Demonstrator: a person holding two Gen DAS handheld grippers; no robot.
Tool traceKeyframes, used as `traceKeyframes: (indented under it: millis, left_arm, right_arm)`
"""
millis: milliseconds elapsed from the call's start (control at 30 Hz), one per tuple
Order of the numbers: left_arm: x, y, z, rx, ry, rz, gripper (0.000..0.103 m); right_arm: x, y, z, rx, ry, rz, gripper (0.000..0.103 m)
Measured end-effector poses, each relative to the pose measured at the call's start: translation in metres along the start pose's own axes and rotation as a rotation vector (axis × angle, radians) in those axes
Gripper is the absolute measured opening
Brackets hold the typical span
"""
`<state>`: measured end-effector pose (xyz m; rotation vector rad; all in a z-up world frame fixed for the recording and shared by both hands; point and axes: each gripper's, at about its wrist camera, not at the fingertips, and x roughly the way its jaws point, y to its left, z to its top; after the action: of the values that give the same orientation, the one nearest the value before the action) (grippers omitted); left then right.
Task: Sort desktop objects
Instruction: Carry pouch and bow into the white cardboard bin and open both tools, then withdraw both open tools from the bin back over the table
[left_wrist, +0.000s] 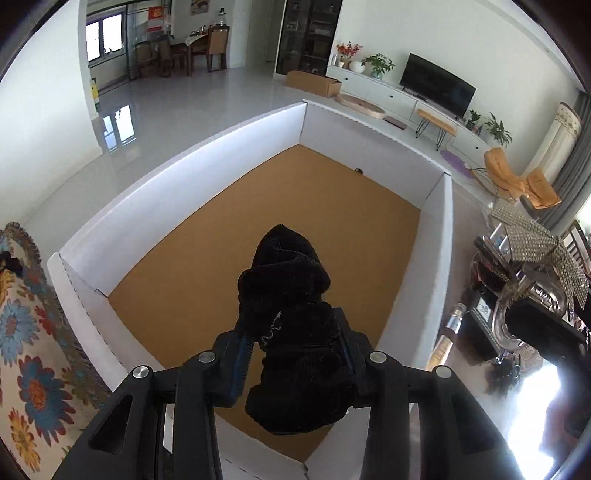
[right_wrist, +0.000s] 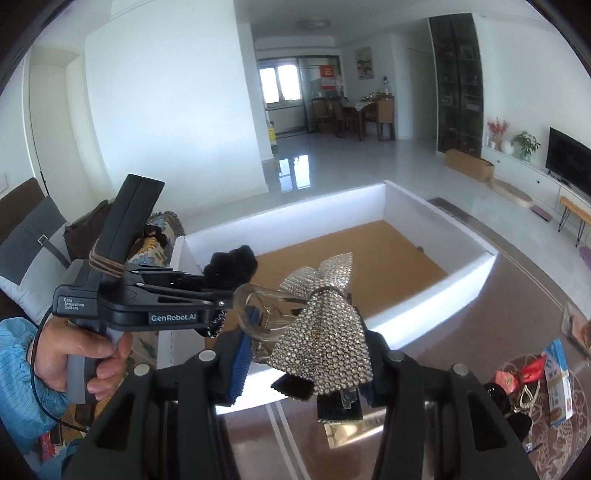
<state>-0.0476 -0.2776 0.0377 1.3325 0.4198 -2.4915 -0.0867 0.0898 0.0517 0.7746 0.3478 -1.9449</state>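
Note:
My left gripper is shut on a black fuzzy scrunchie and holds it above the brown floor of a white-walled box. The same gripper and scrunchie show at the left of the right wrist view, over the box's near left corner. My right gripper is shut on a rhinestone bow hair clip with a clear plastic claw, held above the box's near wall. The bow also shows at the right edge of the left wrist view.
The box floor holds only a small dark speck by its far wall. A floral cloth lies left of the box. Several small items, including a blue-white packet and beads, lie on the brown table at right.

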Motion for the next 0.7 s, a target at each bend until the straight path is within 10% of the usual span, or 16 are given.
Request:
traceKeyframes:
  millis: [300, 700]
  left_arm:
    - [0.040, 0.021, -0.009, -0.005, 0.091, 0.133, 0.044]
    - [0.042, -0.003, -0.018, 0.095, 0.023, 0.235, 0.073]
  right_arm:
    - [0.143, 0.003, 0.008, -0.100, 0.296, -0.047, 0.048]
    - [0.150, -0.010, -0.021, -0.207, 0.361, -0.119, 0.074]
